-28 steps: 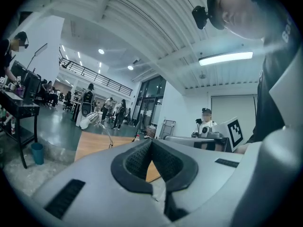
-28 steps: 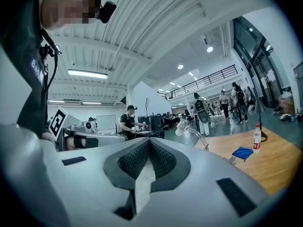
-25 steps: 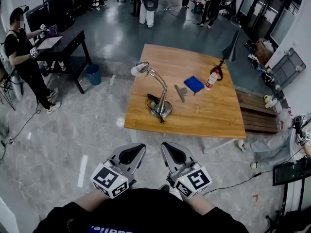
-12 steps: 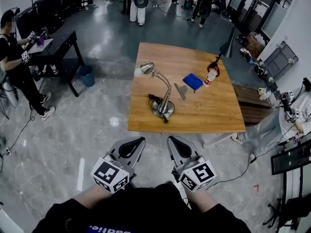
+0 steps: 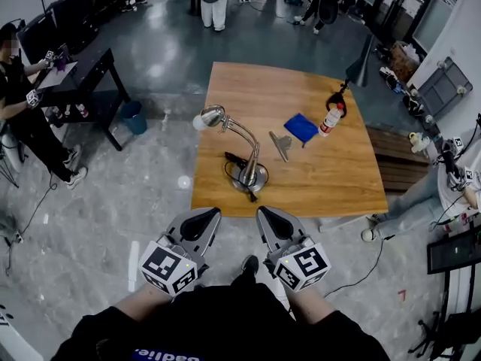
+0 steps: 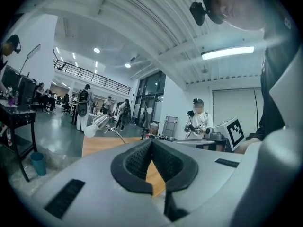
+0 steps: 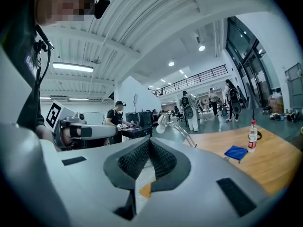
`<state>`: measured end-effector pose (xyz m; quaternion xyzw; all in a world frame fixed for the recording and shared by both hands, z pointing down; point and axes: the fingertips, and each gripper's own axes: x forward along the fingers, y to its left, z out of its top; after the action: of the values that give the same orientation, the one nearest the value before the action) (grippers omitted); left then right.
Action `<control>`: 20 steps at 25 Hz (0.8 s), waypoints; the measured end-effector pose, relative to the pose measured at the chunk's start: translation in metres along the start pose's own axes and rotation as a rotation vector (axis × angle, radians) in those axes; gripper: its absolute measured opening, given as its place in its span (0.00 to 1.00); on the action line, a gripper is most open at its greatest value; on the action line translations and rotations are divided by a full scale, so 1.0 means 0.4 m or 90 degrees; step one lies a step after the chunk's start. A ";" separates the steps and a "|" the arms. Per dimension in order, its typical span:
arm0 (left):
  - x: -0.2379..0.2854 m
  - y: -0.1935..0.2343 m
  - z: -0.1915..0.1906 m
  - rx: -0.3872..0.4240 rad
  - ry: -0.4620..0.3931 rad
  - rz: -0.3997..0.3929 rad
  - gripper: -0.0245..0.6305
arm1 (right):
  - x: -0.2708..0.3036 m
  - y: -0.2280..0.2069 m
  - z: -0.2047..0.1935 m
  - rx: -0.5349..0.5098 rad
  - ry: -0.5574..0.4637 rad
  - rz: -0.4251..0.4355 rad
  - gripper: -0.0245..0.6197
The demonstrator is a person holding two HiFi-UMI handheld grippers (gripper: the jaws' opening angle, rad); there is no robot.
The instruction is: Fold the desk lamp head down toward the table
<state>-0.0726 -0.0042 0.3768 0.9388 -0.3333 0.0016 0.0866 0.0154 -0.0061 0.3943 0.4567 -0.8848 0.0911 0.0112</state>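
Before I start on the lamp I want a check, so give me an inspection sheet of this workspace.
Surface: wooden table, bare at the near right.
Job's things: desk lamp standing near-left, head raised at the left edge.
Clutter: blue cloth, bottle, grey clip.
Grippers: left gripper and right gripper, fingers shut, empty, short of the table.
Cables: black cord by the lamp's base.
Surroundings: black desk, blue bin, people.

Ahead of the jaws, a wooden desk (image 5: 331,179) stands on a glossy grey stone floor (image 5: 98,209). Farther off to their left is a black side table (image 5: 101,62) with a blue bin (image 5: 134,116) beside it. Strip lights (image 6: 227,52) run overhead, and tall windows (image 7: 246,70) stand far right.
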 end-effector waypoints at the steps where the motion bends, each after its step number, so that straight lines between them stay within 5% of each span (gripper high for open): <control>1: 0.029 0.008 0.002 -0.001 0.002 0.009 0.04 | 0.009 -0.030 -0.001 0.000 0.003 0.006 0.03; 12: 0.270 0.065 -0.015 -0.022 0.030 0.112 0.04 | 0.071 -0.262 -0.051 0.018 0.049 0.086 0.03; 20: 0.319 0.121 -0.040 -0.037 0.047 0.125 0.04 | 0.118 -0.304 -0.087 0.005 0.068 0.084 0.03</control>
<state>-0.0028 -0.1184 0.4083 0.8981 -0.4201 0.0352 0.1251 0.0841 -0.1070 0.4516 0.3917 -0.9109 0.1194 0.0509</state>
